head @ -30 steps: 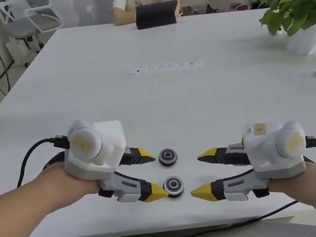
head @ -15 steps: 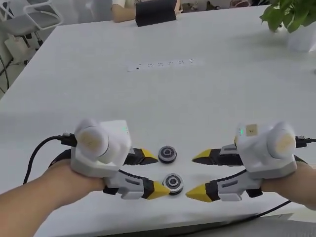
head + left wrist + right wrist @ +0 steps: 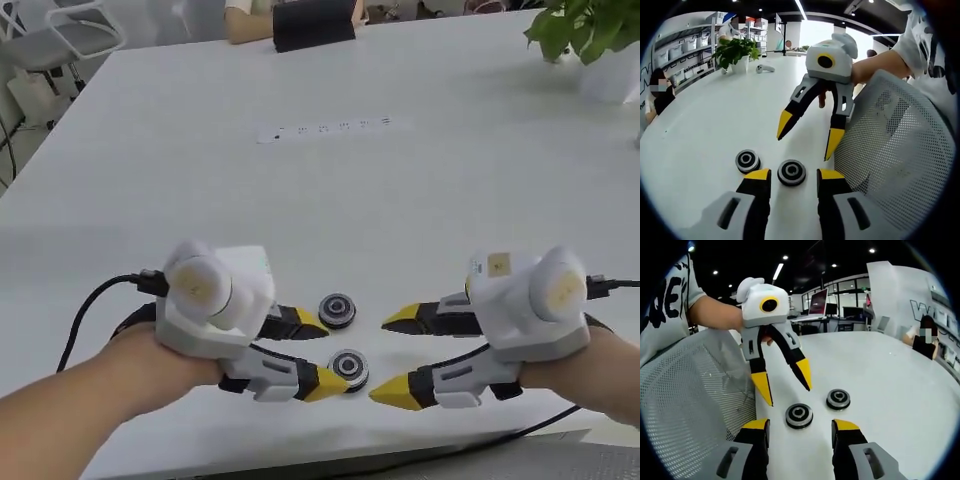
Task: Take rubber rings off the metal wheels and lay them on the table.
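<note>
Head view. Finds the left claw [image 3: 335, 358] and right claw [image 3: 378, 358] nearer each other than a second ago, closing from opposite sides on the near wheel [image 3: 348, 367] lying on the desk [image 3: 320, 200]. Puts the lower tip of the left claw at that wheel's edge, with both claws spread wide and gripping nothing. Suggests an approach nearly done and no grasp made yet. Counts two wheels, with the far wheel [image 3: 337, 310] just beyond the near wheel, and two claws. Counts no loose ring near the near wheel, with its dark rubber ring [image 3: 361, 367] seemingly on.

Left gripper view. Places the near wheel [image 3: 791, 172] between the parted yellow tips of the left claw [image 3: 795, 174]; cannot tell whether touching. Sets the far wheel [image 3: 747, 161] just beside the near wheel and the right claw [image 3: 806, 145] past it, agape.

Right gripper view. Has the near wheel [image 3: 799, 416] just ahead of the open tips of the right claw [image 3: 800, 424], the far wheel [image 3: 838, 399] just beside it, and the left claw [image 3: 788, 395] beyond, spread.
</note>
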A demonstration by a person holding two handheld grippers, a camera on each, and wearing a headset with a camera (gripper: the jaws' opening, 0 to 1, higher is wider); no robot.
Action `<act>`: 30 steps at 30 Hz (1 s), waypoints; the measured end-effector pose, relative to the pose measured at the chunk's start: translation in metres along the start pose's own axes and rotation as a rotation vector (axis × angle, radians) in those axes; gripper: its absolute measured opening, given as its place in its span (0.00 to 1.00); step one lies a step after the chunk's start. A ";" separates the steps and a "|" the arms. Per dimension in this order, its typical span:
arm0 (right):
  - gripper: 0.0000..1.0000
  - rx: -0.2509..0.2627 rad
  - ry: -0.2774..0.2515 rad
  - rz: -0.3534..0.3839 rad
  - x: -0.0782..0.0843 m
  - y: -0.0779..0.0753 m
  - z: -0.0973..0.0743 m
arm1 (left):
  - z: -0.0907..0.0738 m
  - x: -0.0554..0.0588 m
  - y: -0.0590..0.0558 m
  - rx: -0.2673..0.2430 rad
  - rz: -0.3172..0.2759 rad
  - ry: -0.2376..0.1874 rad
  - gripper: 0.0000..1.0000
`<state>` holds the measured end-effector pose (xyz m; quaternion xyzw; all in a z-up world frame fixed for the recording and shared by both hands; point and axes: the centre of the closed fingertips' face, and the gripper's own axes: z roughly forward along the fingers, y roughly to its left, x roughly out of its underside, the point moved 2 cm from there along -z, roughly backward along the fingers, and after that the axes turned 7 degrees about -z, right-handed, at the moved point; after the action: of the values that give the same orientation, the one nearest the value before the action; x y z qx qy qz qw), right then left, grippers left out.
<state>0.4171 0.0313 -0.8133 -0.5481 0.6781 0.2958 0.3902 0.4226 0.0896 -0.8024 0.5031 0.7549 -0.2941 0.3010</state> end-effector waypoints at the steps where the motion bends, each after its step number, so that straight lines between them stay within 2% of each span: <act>1: 0.48 -0.001 0.000 0.000 0.000 0.000 0.000 | 0.001 0.001 0.000 0.000 0.000 0.001 0.31; 12: 0.47 -0.011 0.006 -0.002 0.001 0.003 0.004 | 0.011 0.008 -0.002 0.018 -0.012 0.025 0.25; 30: 0.47 -0.015 0.019 0.001 0.006 0.004 0.004 | 0.019 0.010 -0.001 0.023 -0.013 0.033 0.17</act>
<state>0.4130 0.0323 -0.8209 -0.5535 0.6798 0.2958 0.3795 0.4218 0.0805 -0.8218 0.5065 0.7594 -0.2963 0.2809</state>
